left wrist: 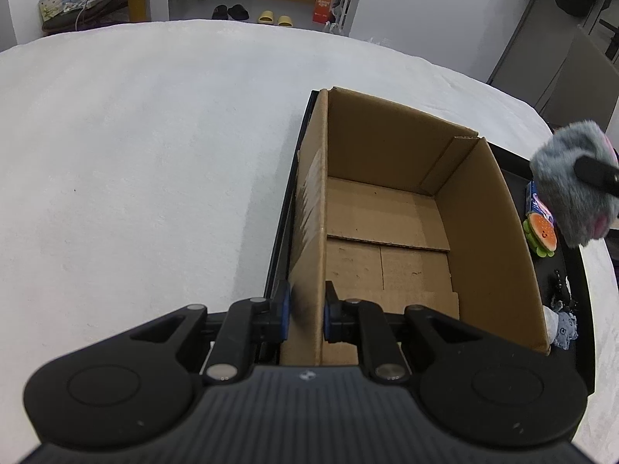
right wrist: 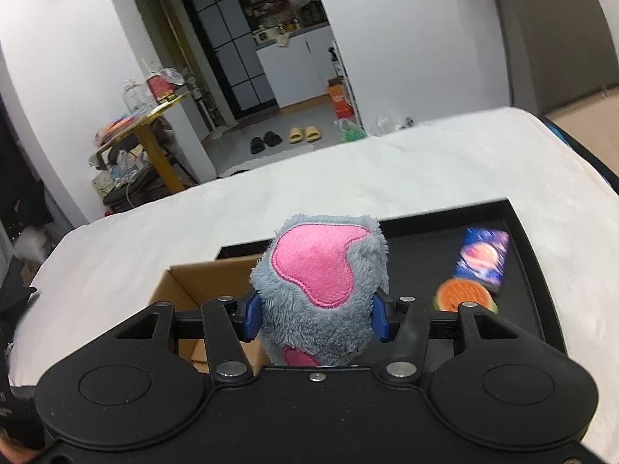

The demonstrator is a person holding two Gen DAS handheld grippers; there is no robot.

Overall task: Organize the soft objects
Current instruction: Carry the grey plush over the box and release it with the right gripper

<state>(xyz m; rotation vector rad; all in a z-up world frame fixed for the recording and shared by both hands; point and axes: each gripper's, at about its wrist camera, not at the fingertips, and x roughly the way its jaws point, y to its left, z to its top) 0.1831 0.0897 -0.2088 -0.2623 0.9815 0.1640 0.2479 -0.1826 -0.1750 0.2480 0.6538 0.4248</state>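
1. The worktop [left wrist: 135,147] is covered with a white, slightly fuzzy cloth that runs to a rounded far edge in both views.
2. A black tray [right wrist: 530,270] lies on the cloth, and an open cardboard box [left wrist: 483,208] stands in its left part; the box floor shows only bare folded flaps.
3. The left gripper [left wrist: 305,311] is clamped on the near end of the box's left wall, one blue pad on each side of the cardboard.
4. The right gripper [right wrist: 315,315] is closed on a grey plush toy [right wrist: 321,274] with a pink heart-shaped patch, held in the air above the tray, just right of the box's right wall in the left wrist view.
5. On the tray to the right of the box lie a small round burger-shaped plush [left wrist: 541,236], a blue and purple packet [right wrist: 483,261] just behind it, and a pale blue soft item [left wrist: 563,328] at the near end.
6. Beyond the worktop the room has white walls and a grey floor, where a black pair of slippers [left wrist: 232,11] and a yellow pair of slippers [left wrist: 274,19] sit side by side.
7. An orange box [left wrist: 325,5] stands by a doorway, and a cluttered yellow-legged side table [right wrist: 147,131] stands to the left.
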